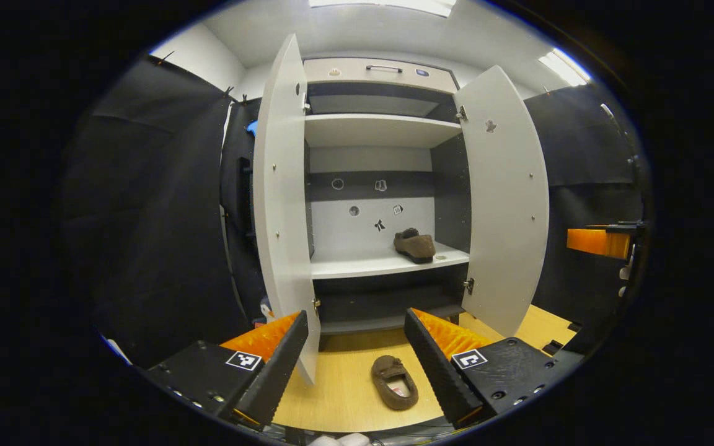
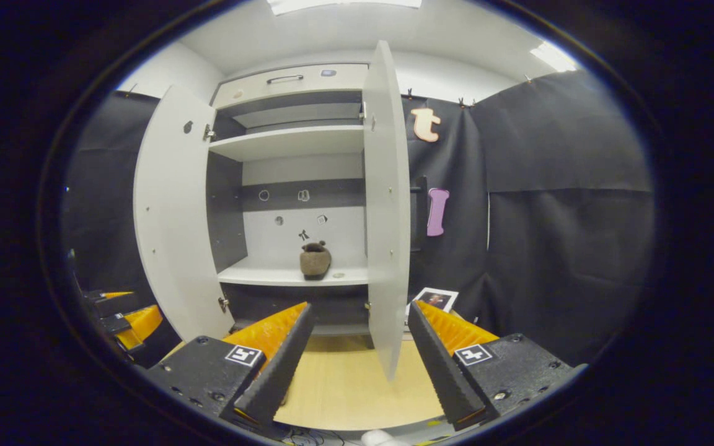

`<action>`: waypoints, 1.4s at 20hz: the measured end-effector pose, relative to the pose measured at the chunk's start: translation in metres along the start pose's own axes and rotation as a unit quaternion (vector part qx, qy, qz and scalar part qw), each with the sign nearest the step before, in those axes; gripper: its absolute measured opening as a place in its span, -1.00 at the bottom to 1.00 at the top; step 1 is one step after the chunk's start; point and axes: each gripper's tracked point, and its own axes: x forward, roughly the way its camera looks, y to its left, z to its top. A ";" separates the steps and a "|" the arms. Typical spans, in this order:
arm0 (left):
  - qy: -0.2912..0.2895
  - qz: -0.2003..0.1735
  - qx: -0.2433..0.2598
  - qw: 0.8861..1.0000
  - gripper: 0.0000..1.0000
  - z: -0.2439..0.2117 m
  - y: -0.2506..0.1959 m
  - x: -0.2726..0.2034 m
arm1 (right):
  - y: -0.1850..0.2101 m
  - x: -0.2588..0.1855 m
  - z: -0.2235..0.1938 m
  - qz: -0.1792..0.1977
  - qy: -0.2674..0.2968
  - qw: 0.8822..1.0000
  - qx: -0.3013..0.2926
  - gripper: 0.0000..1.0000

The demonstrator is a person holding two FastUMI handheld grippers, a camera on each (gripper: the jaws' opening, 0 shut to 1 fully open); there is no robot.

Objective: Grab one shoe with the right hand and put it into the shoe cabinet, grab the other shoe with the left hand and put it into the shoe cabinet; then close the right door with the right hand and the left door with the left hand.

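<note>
Left gripper [image 1: 354, 359]: jaws spread wide and empty, hovering low above the wooden floor, aimed at the cabinet opening; the gap is broad enough to take a shoe, which suits the step I judge comes next.
Shoe on the floor [image 1: 395, 382]: brown slipper lying sole-down between the left gripper's fingers in that view, toe toward the cabinet, opening up; not touched by either finger. It sits just in front of the cabinet, so a short lift should carry it in.
Right gripper [image 2: 357, 356]: jaws also spread, holding nothing, held back from the cabinet with the edge of the right door [image 2: 387, 204] in line between its fingers; a good station, I judge, for pushing that door later.
Shoe on the shelf [image 1: 414, 244]: second brown slipper resting on the white middle shelf [image 1: 357, 263], toward its right side, with room left beside it for its mate.
Shoe cabinet [image 1: 375, 130]: both doors swung fully outward, giving clear access; left door [image 1: 279, 204] stands edge-on near the left gripper.
Progress: one shoe stowed, one still to be picked up, both doors not yet closed.
Risk: the low left door edge is close to the left finger and could be bumped on the lift.
</note>
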 end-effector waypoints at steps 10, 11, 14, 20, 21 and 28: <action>0.168 -0.024 -0.057 0.984 0.92 -0.172 -0.038 0.071 | -0.040 0.010 -0.018 -0.022 0.041 0.999 0.000 0.96; 0.188 -0.018 -0.058 0.980 0.92 -0.193 -0.037 0.077 | -0.044 0.010 -0.021 -0.025 0.046 0.999 -0.001 0.96; 0.230 -0.005 -0.052 0.972 0.92 -0.235 -0.031 0.093 | -0.056 0.010 -0.028 -0.037 0.062 0.997 -0.004 0.96; 0.287 -0.007 -0.039 0.957 0.91 -0.283 -0.028 0.123 | -0.069 0.012 -0.039 -0.059 0.085 0.995 -0.003 0.96; 0.290 -0.006 -0.033 0.956 0.92 -0.286 -0.026 0.129 | -0.071 0.012 -0.040 -0.061 0.088 0.994 -0.002 0.96; 0.295 0.004 -0.029 0.955 0.92 -0.302 -0.031 0.137 | -0.077 0.017 -0.048 -0.071 0.102 0.992 0.003 0.96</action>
